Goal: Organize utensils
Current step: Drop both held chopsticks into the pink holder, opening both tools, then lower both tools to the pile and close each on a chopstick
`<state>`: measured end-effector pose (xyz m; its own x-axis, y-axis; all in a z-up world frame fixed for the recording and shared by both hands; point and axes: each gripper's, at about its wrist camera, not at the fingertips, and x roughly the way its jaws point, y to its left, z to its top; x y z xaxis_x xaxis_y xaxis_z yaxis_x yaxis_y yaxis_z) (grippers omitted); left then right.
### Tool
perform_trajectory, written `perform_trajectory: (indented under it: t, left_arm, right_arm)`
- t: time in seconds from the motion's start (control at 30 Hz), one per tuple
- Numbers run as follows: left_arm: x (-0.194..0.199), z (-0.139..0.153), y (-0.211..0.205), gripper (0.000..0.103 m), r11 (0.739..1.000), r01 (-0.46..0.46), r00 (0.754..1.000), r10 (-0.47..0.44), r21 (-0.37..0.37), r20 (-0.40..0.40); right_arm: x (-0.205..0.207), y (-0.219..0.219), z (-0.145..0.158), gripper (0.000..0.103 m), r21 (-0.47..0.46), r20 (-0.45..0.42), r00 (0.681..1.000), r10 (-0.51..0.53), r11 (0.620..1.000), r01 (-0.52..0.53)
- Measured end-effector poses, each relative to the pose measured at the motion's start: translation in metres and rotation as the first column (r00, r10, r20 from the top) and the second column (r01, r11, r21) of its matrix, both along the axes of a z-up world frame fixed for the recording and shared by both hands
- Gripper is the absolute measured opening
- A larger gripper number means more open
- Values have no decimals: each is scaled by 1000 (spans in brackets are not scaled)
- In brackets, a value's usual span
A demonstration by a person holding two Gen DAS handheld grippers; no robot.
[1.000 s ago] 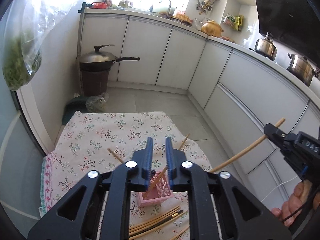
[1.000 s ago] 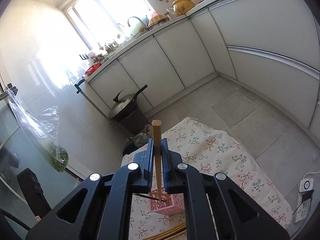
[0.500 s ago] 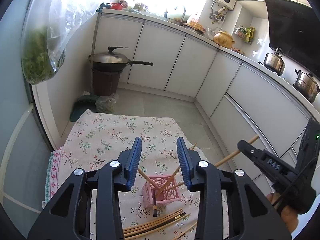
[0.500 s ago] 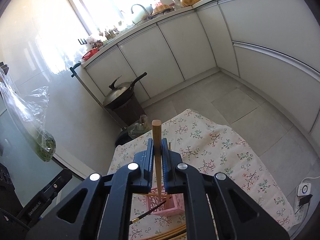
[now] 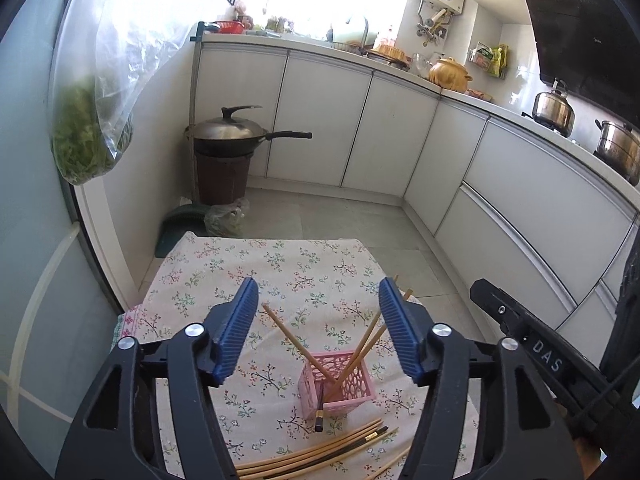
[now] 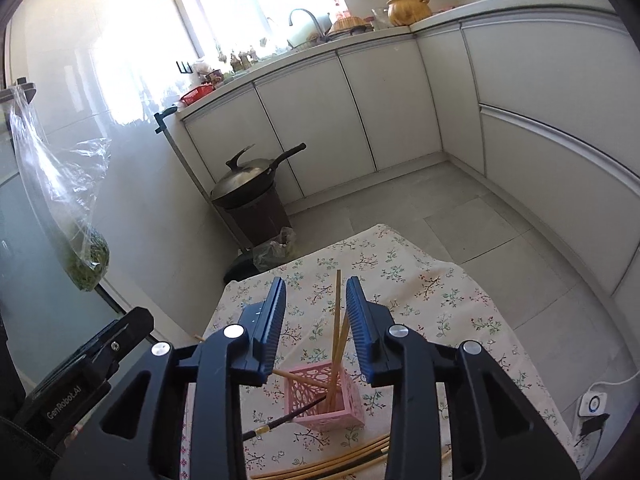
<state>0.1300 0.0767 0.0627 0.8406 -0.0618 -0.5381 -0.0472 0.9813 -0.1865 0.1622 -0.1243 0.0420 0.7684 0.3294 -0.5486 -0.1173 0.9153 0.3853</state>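
On the flowered tablecloth [image 5: 224,268] stood a pink lattice holder [image 5: 340,386], with wooden chopsticks [image 6: 337,320] leaning out of it toward twelve and ten o'clock and one dark chopstick [image 6: 288,420] poking out low toward eight o'clock. More loose chopsticks [image 5: 320,454] lay flat on the cloth just at its six o'clock side. The left gripper [image 5: 318,330] hovered above the holder, its jaws opening wide with nothing pressed between them. The right gripper [image 6: 316,326] was also opening, the upright sticks standing free between its blue pads [image 6: 272,320], released. Beyond the table, at eleven o'clock, a lidded wok [image 5: 234,134] sat on a brown bin.
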Motion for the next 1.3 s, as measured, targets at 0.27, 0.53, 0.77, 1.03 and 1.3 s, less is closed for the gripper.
perform_trajectory:
  t: [0.27,0.53,0.77,1.03,1.3]
  left_arm:
    - [-10,-2,-8,74,999,-13,1000,12,51,13]
    - [-22,-7,-9,86,996,-27,999,25,86,22]
    - [-35,-8,-12,96,994,-22,999,18,106,30]
    - [-45,-19,-19,96,992,14,1000,-14,129,-7]
    - [-53,-43,-35,96,977,111,990,-93,184,-103]
  right_arm:
    - [-20,-6,2,48,-53,32,999,-10,999,12]
    - [-36,-16,0,70,-85,49,997,-54,995,58]
    - [-47,-34,-6,91,-81,37,993,-115,990,118]
    - [-59,-50,-19,96,-47,-25,994,-107,993,106]
    - [-83,-86,-49,96,10,-160,979,-124,992,127]
